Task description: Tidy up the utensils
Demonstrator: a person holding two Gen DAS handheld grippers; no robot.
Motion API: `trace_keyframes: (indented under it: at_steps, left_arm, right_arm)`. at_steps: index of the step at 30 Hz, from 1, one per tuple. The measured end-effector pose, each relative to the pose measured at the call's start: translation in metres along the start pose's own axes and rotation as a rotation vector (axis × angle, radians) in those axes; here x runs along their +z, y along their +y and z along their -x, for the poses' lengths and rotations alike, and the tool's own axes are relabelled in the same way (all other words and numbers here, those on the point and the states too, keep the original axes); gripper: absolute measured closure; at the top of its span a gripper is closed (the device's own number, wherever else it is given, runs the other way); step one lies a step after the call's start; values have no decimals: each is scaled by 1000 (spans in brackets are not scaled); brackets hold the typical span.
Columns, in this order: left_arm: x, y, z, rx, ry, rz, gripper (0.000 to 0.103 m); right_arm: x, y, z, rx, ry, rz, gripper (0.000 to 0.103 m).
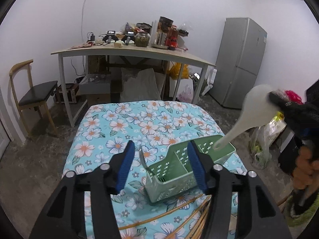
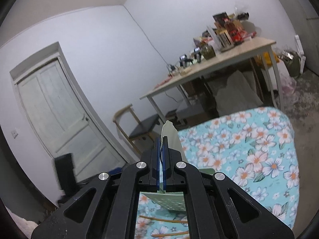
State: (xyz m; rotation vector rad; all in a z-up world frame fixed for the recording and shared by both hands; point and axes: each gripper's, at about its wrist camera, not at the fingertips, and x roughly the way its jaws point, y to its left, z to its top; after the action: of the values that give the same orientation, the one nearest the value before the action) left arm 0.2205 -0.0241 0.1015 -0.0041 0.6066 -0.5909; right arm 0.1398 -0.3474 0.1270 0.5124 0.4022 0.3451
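A green slotted utensil caddy (image 1: 175, 171) stands on the floral tablecloth (image 1: 119, 123). My left gripper (image 1: 161, 145) hovers just above its near end, open, with nothing between the blue pads (image 1: 125, 165). A thin dark metal handle (image 1: 142, 157) leans at the caddy's left rim. My right gripper (image 1: 276, 99) comes in from the right, shut on the bowl of a white plastic rice spoon (image 1: 257, 107); the spoon's handle tip (image 1: 217, 146) dips to the caddy's far compartment. In the right wrist view the right gripper (image 2: 161, 139) clamps the white spoon (image 2: 169, 131) over the caddy (image 2: 171, 201). Several bamboo chopsticks (image 1: 169, 213) lie in front of the caddy.
Beyond the table stand a wooden desk (image 1: 129, 52) piled with jars and boxes, a chair (image 1: 33, 97) at the left and a grey fridge (image 1: 241, 63) at the right. Plastic bags (image 1: 265, 139) sit on the floor. A person's hand (image 1: 305, 169) is at the right edge. A white door (image 2: 55, 109) stands shut.
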Motion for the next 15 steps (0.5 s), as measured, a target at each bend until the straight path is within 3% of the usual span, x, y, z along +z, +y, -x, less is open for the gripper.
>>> trace_keyframes:
  at_steps: [4, 7, 11, 15]
  left_arm:
    - [-18, 13, 11, -12, 1, 66, 40]
    - [-37, 21, 11, -19, 25, 114, 37]
    - [-60, 30, 1, -32, 85, 159, 36]
    - [-79, 29, -5, -19, 114, 141, 36]
  right_arm:
    - [-13, -10, -27, -47, 61, -3, 102]
    - [-23, -18, -37, -71, 99, -16, 97]
    - [-28, -23, -30, -95, 104, -43, 73]
    - [-26, -17, -8, -131, 72, -15, 67]
